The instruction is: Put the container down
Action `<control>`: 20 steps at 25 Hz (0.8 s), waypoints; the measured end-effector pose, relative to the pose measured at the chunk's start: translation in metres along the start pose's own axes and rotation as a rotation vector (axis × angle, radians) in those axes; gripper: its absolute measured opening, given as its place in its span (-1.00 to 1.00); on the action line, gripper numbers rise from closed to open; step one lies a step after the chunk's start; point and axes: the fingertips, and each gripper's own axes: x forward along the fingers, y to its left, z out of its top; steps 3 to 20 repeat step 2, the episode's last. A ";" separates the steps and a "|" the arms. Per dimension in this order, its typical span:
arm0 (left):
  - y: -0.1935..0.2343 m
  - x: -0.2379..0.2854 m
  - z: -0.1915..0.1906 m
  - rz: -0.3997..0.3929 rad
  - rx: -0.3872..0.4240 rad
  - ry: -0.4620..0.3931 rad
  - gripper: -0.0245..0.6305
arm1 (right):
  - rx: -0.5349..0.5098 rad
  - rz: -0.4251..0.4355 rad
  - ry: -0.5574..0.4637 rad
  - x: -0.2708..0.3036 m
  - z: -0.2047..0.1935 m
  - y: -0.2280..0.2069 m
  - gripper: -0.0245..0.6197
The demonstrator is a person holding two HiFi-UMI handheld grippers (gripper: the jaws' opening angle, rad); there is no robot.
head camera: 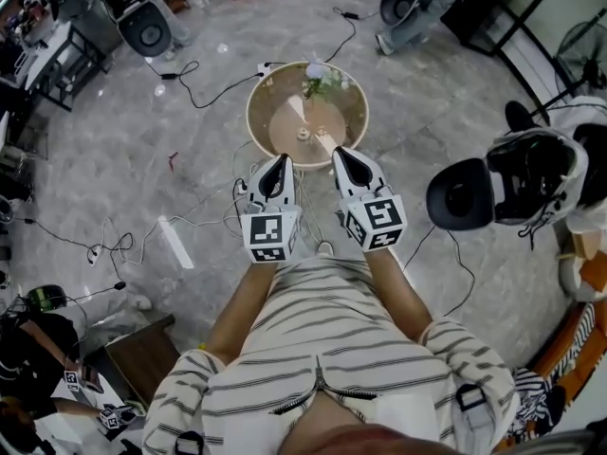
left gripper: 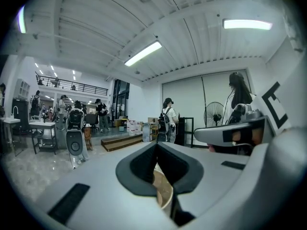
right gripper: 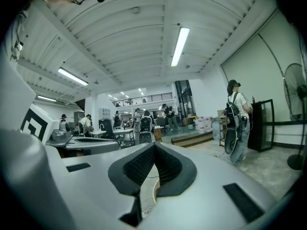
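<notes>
Fingers [left gripper: 141, 166] of the left gripper [head camera: 281, 160] are pressed tip to tip, and so are those of the right gripper [head camera: 339, 153]; nothing sits between the tips. Only a sliver of the container [head camera: 283, 129] shows through the slit below each pair, the rest cut off by the pads. In the head view it appears to rest on the floor [head camera: 114, 159] among cables [head camera: 204, 93], with both tips overlapping its near rim; contact cannot be judged. Greenery [head camera: 322, 81] lies inside; small bits at its middle are too tiny to name.
</notes>
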 end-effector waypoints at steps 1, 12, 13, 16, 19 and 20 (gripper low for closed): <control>0.000 0.000 0.000 -0.001 -0.001 -0.002 -0.93 | -0.002 -0.001 -0.001 0.000 0.000 0.001 -0.90; 0.001 0.000 0.001 -0.002 -0.002 -0.004 -0.93 | -0.003 -0.001 -0.002 0.000 0.000 0.001 -0.90; 0.001 0.000 0.001 -0.002 -0.002 -0.004 -0.93 | -0.003 -0.001 -0.002 0.000 0.000 0.001 -0.90; 0.001 0.000 0.001 -0.002 -0.002 -0.004 -0.93 | -0.003 -0.001 -0.002 0.000 0.000 0.001 -0.90; 0.001 0.000 0.001 -0.002 -0.002 -0.004 -0.93 | -0.003 -0.001 -0.002 0.000 0.000 0.001 -0.90; 0.001 0.000 0.001 -0.002 -0.002 -0.004 -0.93 | -0.003 -0.001 -0.002 0.000 0.000 0.001 -0.90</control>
